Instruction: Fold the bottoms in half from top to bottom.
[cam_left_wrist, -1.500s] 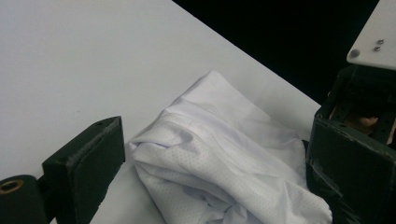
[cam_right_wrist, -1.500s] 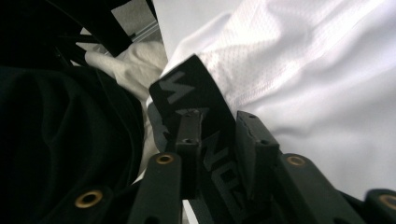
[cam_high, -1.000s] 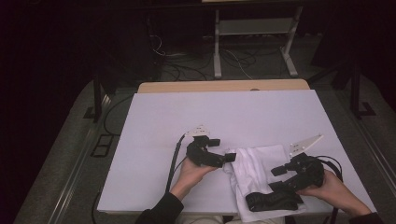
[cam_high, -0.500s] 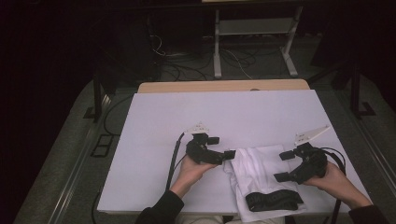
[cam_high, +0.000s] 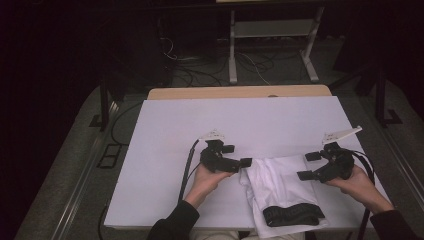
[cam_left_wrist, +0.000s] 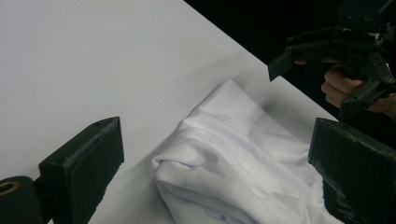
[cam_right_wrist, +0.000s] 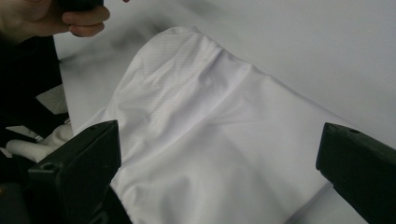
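White folded garment (cam_high: 277, 182) with black waistband lies flat at table's near edge.

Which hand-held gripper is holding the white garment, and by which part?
Neither: left hand-held gripper and right hand-held gripper both stand open beside the white garment.

Near end of the white garment (cam_high: 280, 192) cut off by the bottom edge in the high view, along with the table (cam_high: 165, 150) front. Lettering on the garment's black band (cam_high: 292, 215) too small to read. Both forearms cropped at the same edge.
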